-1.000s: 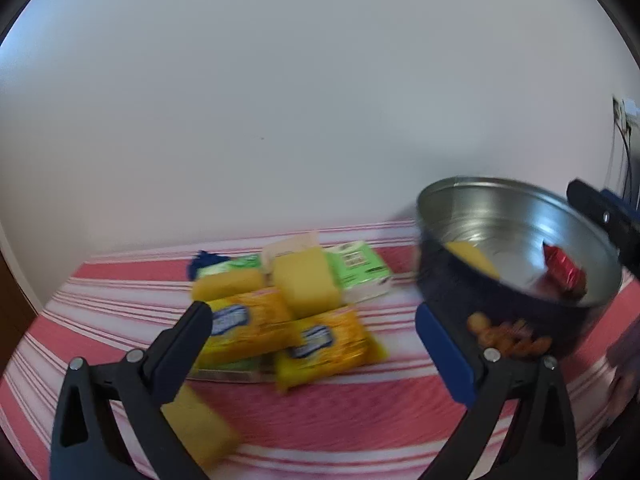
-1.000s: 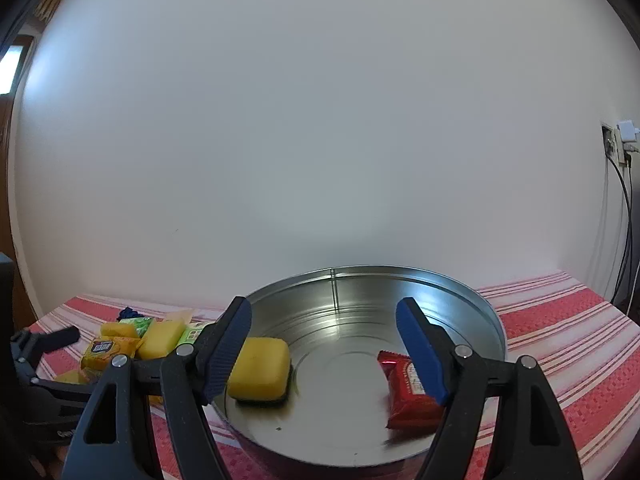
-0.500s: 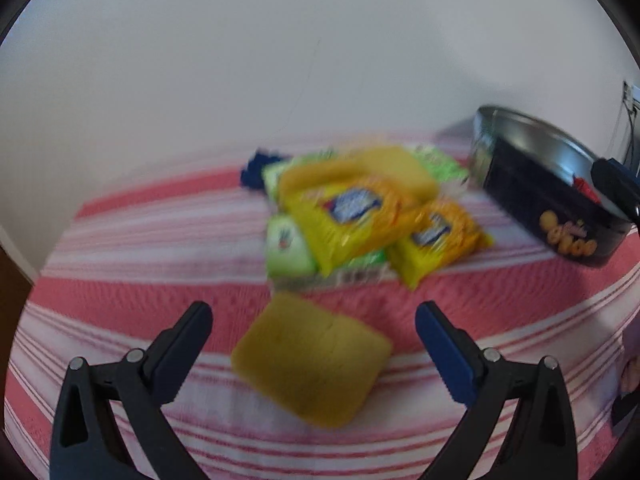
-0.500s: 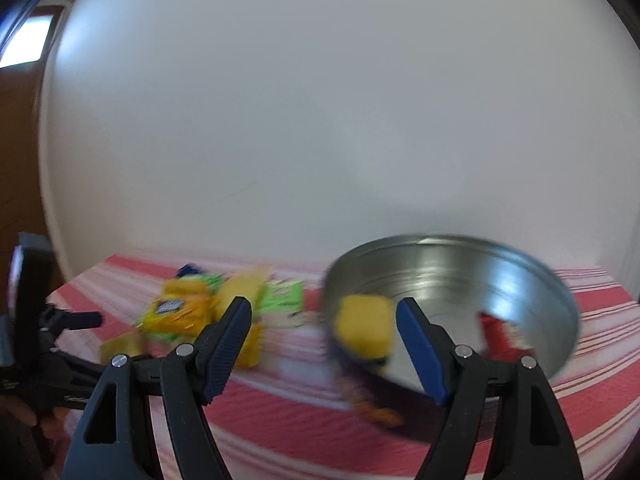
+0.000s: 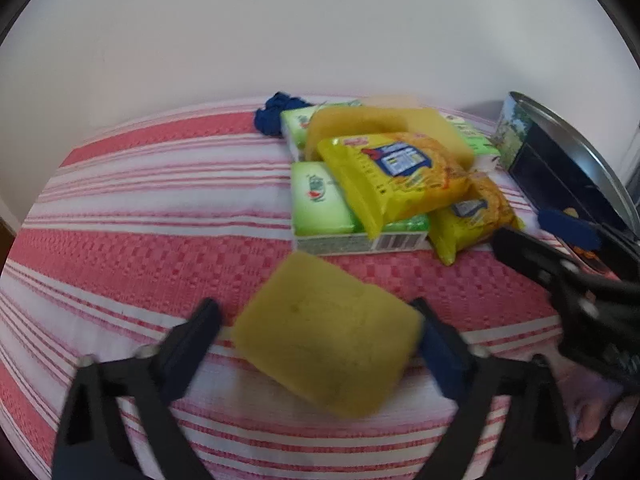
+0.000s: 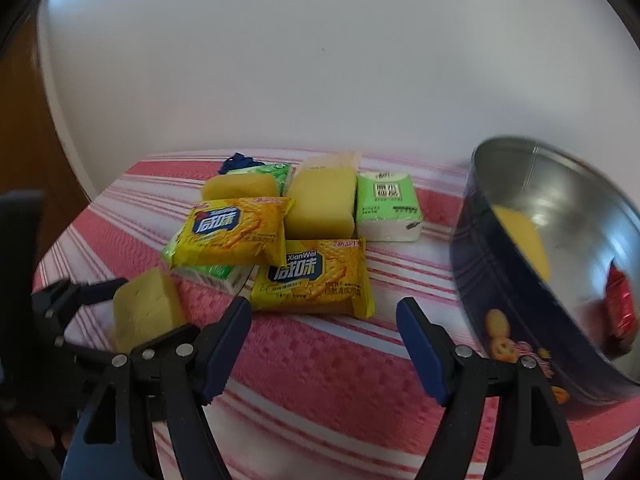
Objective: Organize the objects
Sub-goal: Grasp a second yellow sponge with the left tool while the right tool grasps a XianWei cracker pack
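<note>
Striped cloth (image 6: 320,380): two cracker packs (image 6: 316,276); left claw (image 5: 320,344) closing round sponge (image 5: 328,336).

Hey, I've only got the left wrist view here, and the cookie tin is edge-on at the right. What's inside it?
Observer: In the right wrist view the tin is open, and a yellow sponge sits inside it near the left wall.
Operator: Anything else in there?
Observer: Yes, a red packet lies further right in the tin, blurred but clearly red.
Operator: And is the right hand-held gripper carrying anything?
Observer: No. The right hand-held gripper has its jaws open with nothing between them, only the striped cloth below.
</note>
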Motion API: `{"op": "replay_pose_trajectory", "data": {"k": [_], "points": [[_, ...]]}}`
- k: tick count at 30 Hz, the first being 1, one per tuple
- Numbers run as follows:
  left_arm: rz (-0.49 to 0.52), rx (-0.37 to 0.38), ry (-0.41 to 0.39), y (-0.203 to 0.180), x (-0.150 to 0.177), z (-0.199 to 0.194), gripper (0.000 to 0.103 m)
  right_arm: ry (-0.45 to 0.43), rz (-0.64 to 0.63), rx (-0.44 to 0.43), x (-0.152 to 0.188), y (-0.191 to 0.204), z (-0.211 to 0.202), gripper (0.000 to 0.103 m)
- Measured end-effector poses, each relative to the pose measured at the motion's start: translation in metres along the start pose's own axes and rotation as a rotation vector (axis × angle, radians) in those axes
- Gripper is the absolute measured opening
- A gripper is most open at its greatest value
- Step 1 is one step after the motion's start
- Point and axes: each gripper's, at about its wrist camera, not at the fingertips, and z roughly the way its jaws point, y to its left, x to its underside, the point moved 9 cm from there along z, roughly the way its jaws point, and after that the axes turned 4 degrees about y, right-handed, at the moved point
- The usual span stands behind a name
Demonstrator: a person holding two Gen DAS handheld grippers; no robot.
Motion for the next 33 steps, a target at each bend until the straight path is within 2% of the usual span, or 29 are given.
{"op": "replay_pose_trajectory", "data": {"k": [1,5,8,12,15,16,23,25,30,33], "points": [[0.003,0.003,-0.004,0.001,-0.001,-0.001,0.076,0.011,0.012,-0.007,0.000,-0.001,0.004,0.077],[-0.016,0.012,0.002,0.005,-0.004,-0.003,0.071,0.070,0.013,-0.015,-0.001,0.002,0.018,0.077],[-0.086,0.050,-0.023,0.016,-0.008,-0.015,0.070,0.099,0.002,-0.006,-0.004,0.008,0.030,0.077],[-0.159,0.049,-0.110,0.032,-0.018,-0.036,0.070,0.112,-0.037,0.025,-0.010,0.016,0.039,0.077],[-0.208,0.062,-0.125,0.040,-0.020,-0.040,0.070,0.120,-0.064,0.044,-0.010,0.018,0.041,0.076],[-0.217,0.066,-0.124,0.042,-0.020,-0.039,0.070,0.118,-0.060,0.037,-0.009,0.017,0.039,0.073],[-0.225,0.049,-0.146,0.042,-0.021,-0.036,0.070,0.092,-0.006,-0.012,0.000,-0.002,0.020,0.030],[-0.226,0.049,-0.153,0.042,-0.021,-0.036,0.070,0.075,0.015,-0.041,0.005,-0.007,0.012,0.028],[-0.244,0.043,-0.167,0.046,-0.022,-0.037,0.071,0.027,0.050,-0.044,0.007,-0.022,-0.004,0.029],[-0.263,0.031,-0.177,0.052,-0.022,-0.040,0.071,0.003,-0.002,-0.030,-0.002,-0.018,-0.006,0.032]]}}
